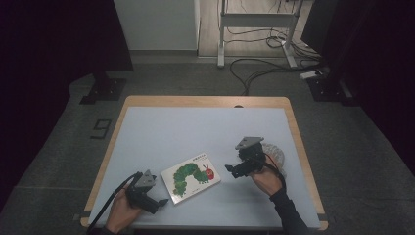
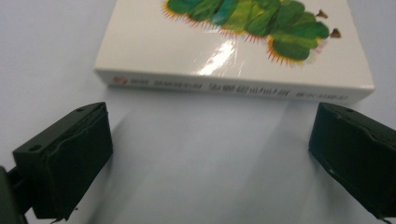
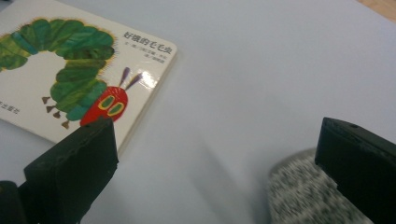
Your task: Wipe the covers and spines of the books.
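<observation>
Your board book [image 1: 191,177] lies flat on the desk [image 1: 171,132] near its 6 o'clock edge, between both claws. It looks stiff, light and glossy, so likely slippery; pinch its spine edge. Left claw [image 2: 210,154] and right claw [image 3: 217,163] are both spread wide, holding nothing.

Table [image 1: 147,132]: caterpillar book [image 1: 191,176] lying flat at centre front; left gripper [image 1: 159,201] beside it, right gripper [image 1: 230,169] opposite.
</observation>
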